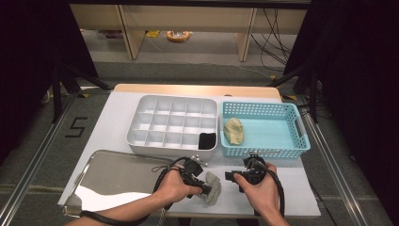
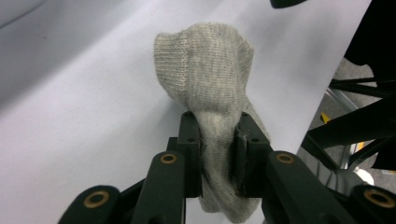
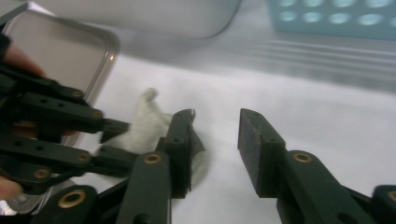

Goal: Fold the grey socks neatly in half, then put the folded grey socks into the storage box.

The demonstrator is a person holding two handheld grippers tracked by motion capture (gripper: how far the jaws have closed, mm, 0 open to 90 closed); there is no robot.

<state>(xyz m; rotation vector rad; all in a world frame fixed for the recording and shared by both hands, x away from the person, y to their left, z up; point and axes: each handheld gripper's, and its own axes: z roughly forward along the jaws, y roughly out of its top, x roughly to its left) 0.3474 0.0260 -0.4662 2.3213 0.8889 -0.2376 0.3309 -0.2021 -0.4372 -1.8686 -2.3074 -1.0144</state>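
Observation:
A grey knitted sock (image 1: 213, 187) (image 2: 205, 79) lies on the white table near its front edge. My left gripper (image 1: 205, 188) (image 2: 218, 135) is shut on it, the pads pinching the fabric about halfway along while the rest bunches up beyond the jaws. My right gripper (image 1: 229, 176) (image 3: 215, 135) hovers just to the right, pointing left toward the sock (image 3: 147, 123). It is open with nothing between its pads. The left gripper (image 3: 109, 140) also appears in the right gripper view, clamped on the pale fabric.
A white compartment organiser (image 1: 171, 97) stands at the middle back with a black item (image 1: 207, 140) in its near right cell. To its right, a light blue basket (image 1: 263, 104) holds a beige cloth (image 1: 234, 131). A shiny metal tray (image 1: 113, 174) lies at front left.

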